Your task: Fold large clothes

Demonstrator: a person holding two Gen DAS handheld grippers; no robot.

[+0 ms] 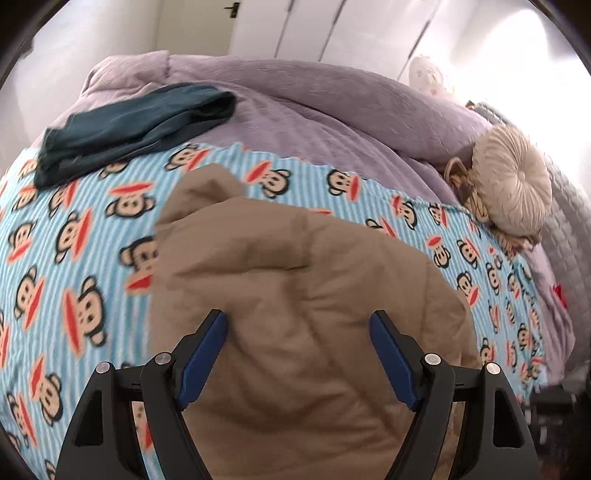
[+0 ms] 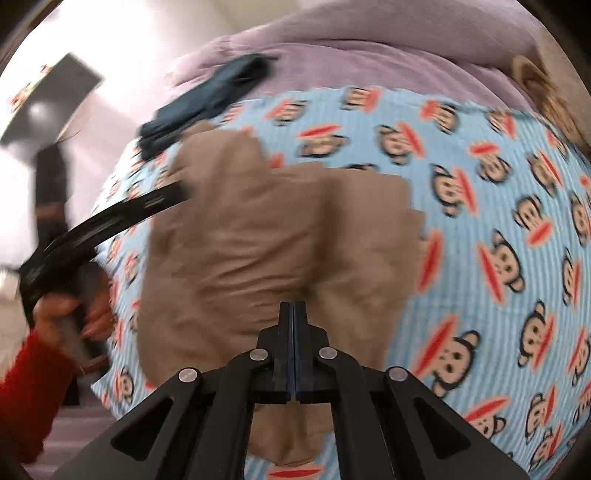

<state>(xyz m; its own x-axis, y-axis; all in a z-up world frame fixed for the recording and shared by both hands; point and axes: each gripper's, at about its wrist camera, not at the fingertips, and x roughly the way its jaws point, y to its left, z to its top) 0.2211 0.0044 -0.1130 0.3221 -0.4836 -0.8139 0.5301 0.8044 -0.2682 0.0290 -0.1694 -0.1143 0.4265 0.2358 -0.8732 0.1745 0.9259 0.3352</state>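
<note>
A large tan garment (image 1: 295, 280) lies crumpled on a blue monkey-print blanket (image 1: 74, 258) on the bed. My left gripper (image 1: 298, 321) is open, its blue-padded fingers (image 1: 205, 354) spread wide just above the tan cloth, holding nothing. In the right wrist view the tan garment (image 2: 258, 229) fills the middle and my right gripper (image 2: 293, 310) is shut, pinching a raised fold of it. The left gripper's black body (image 2: 110, 221), held by a hand in a red sleeve, shows at the left of that view over the garment's left edge.
A folded dark teal garment (image 1: 136, 122) lies at the blanket's far left edge. A lilac quilt (image 1: 314, 107) covers the bed behind. A round cream cushion (image 1: 513, 184) and a plush toy (image 1: 461, 181) sit at the right. White wardrobe doors (image 1: 332, 26) stand behind the bed.
</note>
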